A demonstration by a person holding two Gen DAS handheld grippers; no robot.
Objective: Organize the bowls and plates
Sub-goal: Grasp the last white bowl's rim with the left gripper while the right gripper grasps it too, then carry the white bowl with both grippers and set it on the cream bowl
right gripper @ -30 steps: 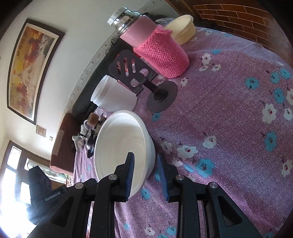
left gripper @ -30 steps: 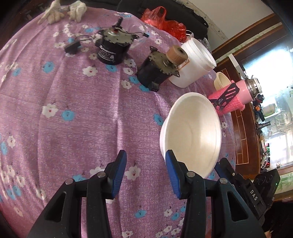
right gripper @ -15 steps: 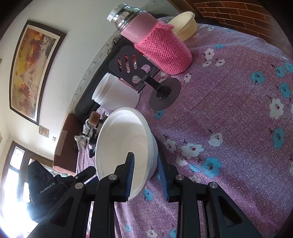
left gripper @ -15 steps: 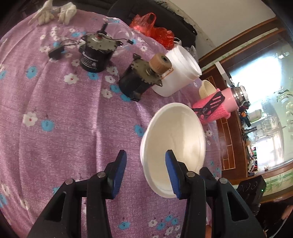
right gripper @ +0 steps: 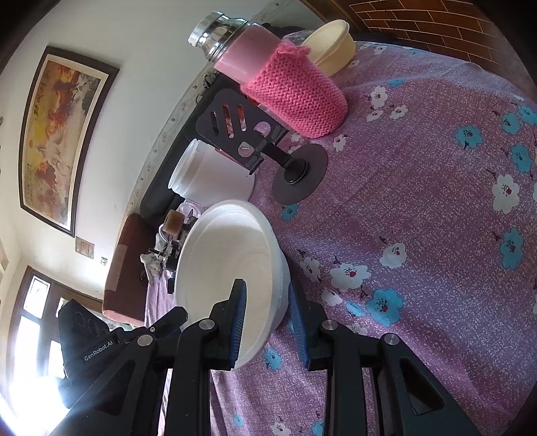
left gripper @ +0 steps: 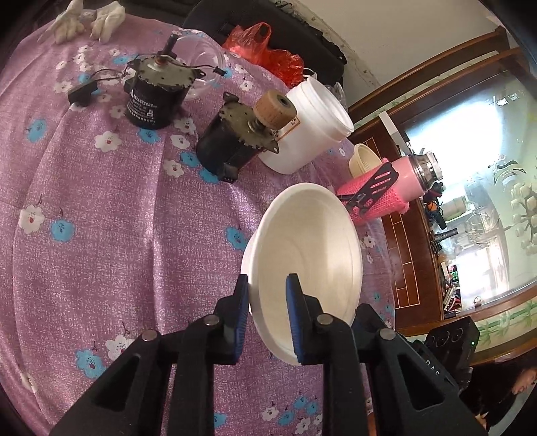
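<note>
A white foam bowl point(left gripper: 308, 248) hangs tilted over the purple flowered tablecloth point(left gripper: 100, 234). My left gripper point(left gripper: 267, 278) straddles its near rim, one blue pad on the outer wall and one inside; its jaws are closing on the rim. From the opposite side, my right gripper point(right gripper: 265, 283) is shut on the same bowl point(right gripper: 228, 255), with the wall between its pads. A cream bowl point(right gripper: 332, 43) sits at the far edge behind a pink jar.
A pink jar in a knitted sleeve point(right gripper: 295, 97), a black phone stand point(right gripper: 241, 134) and a white plastic tub point(left gripper: 308, 130) stand beyond the bowl. Two dark motors point(left gripper: 154, 94) point(left gripper: 241, 141), a clear glass bowl point(left gripper: 201, 63) and white gloves point(left gripper: 87, 20) lie farther left.
My left gripper has come up to the bowl's rim and its jaws have narrowed around it. My right gripper has kept its hold in place.
</note>
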